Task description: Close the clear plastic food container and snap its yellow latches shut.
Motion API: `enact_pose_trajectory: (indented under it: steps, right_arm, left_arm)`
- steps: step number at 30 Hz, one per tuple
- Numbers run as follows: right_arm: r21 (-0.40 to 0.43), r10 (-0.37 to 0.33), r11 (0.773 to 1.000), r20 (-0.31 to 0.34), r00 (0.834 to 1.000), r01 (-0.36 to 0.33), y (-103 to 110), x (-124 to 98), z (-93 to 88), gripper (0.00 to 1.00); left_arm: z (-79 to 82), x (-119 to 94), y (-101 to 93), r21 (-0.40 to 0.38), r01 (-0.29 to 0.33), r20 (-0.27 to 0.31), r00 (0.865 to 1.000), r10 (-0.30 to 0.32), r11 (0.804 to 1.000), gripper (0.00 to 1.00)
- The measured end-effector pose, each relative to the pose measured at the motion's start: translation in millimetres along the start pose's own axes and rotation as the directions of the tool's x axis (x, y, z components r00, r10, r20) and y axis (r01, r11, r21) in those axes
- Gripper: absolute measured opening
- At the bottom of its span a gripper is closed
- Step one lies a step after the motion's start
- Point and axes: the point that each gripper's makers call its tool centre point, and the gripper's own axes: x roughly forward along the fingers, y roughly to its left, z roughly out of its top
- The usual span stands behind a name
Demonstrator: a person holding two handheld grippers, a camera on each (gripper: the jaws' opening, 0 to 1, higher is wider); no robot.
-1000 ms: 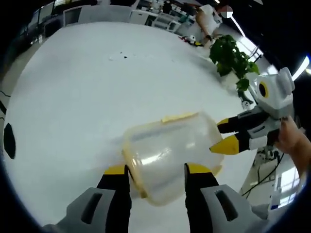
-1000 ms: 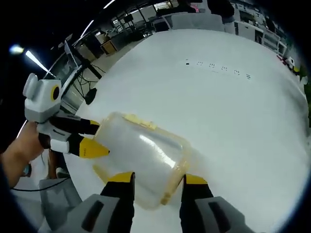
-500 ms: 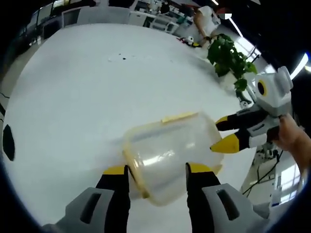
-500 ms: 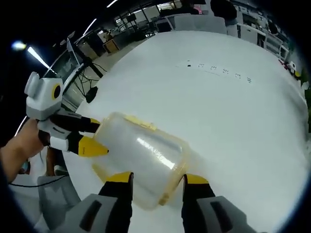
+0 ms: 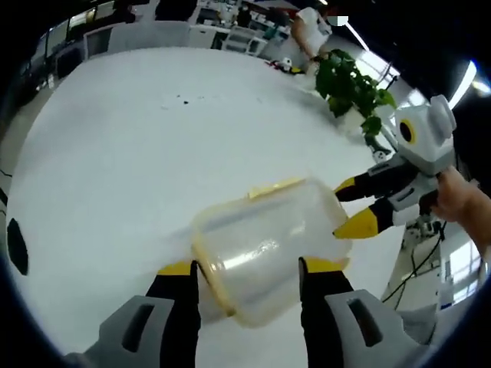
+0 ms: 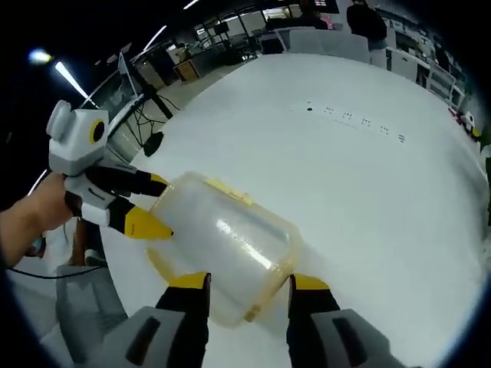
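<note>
The container point(image 5: 265, 253) is lying on the white table point(image 5: 115, 146) with its lid seemingly on, a yellow rim running round one end, so the closing part looks to be done or nearly so; whether any latch is snapped I cannot tell, since the yellow tab point(image 5: 275, 186) along the top edge is too small to read as locked or loose. The latching is probably what is left. The left gripper point(image 5: 248, 268) is standing with its jaws apart, one on each side of the container's near end, seemingly touching it but not visibly squeezing. In the right gripper view, the right gripper point(image 6: 247, 282) is straddling the opposite end of the container point(image 6: 226, 249) likewise, jaws apart. Each gripper is reaching the container from an opposite end, tips at its corners, bracketing it between them.
</note>
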Motion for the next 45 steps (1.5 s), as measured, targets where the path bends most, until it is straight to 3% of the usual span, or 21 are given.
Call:
enact_pose_trajectory:
  steps: [4, 8, 15, 16, 18, 22, 24, 26, 28, 32, 35, 36, 37, 39, 41, 45]
  right_arm:
    - [-0.047, -0.017, 0.999, -0.019, 1.0, 0.016, -1, -3, 0.3, 0.36]
    - [-0.18, -0.062, 0.982, -0.054, 0.997, 0.051, -4, -8, 0.0, 0.33]
    - [-0.247, -0.069, 0.968, -0.072, 0.995, 0.049, -7, -14, -0.7, 0.33]
    - [-0.284, -0.086, 0.957, -0.089, 0.992, 0.058, -10, -15, -2.9, 0.33]
    - [-0.287, -0.069, 0.957, -0.091, 0.993, 0.04, -7, -15, -4.9, 0.34]
    - [-0.332, -0.062, 0.943, -0.113, 0.992, 0.021, -6, -17, -11.0, 0.34]
    - [-0.356, -0.061, 0.934, -0.121, 0.991, 0.014, -4, -18, -13.0, 0.34]
    - [-0.347, -0.039, 0.938, -0.122, 0.992, -0.006, -2, -18, -11.5, 0.34]
    - [-0.365, -0.04, 0.931, -0.121, 0.992, -0.007, -1, -20, -9.6, 0.33]
    - [-0.408, -0.052, 0.913, -0.14, 0.989, -0.01, -2, -23, -8.9, 0.33]
    - [-0.448, -0.056, 0.894, -0.159, 0.986, -0.022, -2, -24, -9.9, 0.33]
    - [-0.459, -0.051, 0.888, -0.166, 0.985, -0.031, -1, -25, -10.5, 0.33]
    - [-0.487, -0.053, 0.872, -0.171, 0.984, -0.038, -1, -25, -10.7, 0.32]
    - [-0.521, -0.049, 0.853, -0.163, 0.985, -0.044, 1, -26, -8.7, 0.32]
    - [-0.524, -0.049, 0.85, -0.178, 0.983, -0.053, 1, -27, -10.3, 0.33]
    - [-0.597, -0.069, 0.799, -0.208, 0.976, -0.071, -1, -27, -13.3, 0.34]
  left_arm:
    - [3.7, -5, 2.6, 0.061, -0.007, -0.002, 1.0, 0.007, 0.998, 0.46]
    - [7.5, -11, 0.1, 0.104, 0.019, 0.001, 1.0, -0.019, 0.994, 0.47]
    - [10.5, -19, 1.2, 0.246, 0.027, -0.025, 0.999, -0.021, 0.969, 0.49]
    - [11.5, -20, 0.8, 0.274, 0.04, -0.031, 0.999, -0.033, 0.961, 0.49]
    - [11.3, -23, 2.8, 0.329, 0.046, -0.054, 0.998, -0.03, 0.943, 0.49]
    - [9.7, -27, 2.5, 0.472, 0.062, -0.099, 0.995, -0.017, 0.879, 0.49]
    - [10.0, -29, 1.5, 0.497, 0.065, -0.101, 0.995, -0.017, 0.865, 0.49]
    - [13.0, -30, -5.5, 0.516, 0.092, -0.085, 0.995, -0.056, 0.852, 0.48]
    - [12.5, -30, -5.3, 0.519, 0.101, -0.093, 0.994, -0.062, 0.849, 0.48]
    - [5.6, -29, -3.8, 0.593, 0.122, -0.138, 0.989, -0.049, 0.796, 0.48]
    - [3.7, -30, -3.4, 0.618, 0.131, -0.15, 0.987, -0.047, 0.775, 0.48]
    - [3.1, -30, -2.6, 0.633, 0.132, -0.156, 0.987, -0.042, 0.763, 0.48]
    - [5.2, -31, -1.1, 0.666, 0.12, -0.145, 0.989, -0.03, 0.736, 0.46]
    - [3.2, -33, -2.2, 0.68, 0.127, -0.157, 0.987, -0.027, 0.722, 0.45]
    - [1.4, -35, -4.5, 0.695, 0.143, -0.168, 0.985, -0.035, 0.704, 0.46]
    - [0.0, -36, -3.8, 0.718, 0.153, -0.18, 0.983, -0.031, 0.679, 0.46]
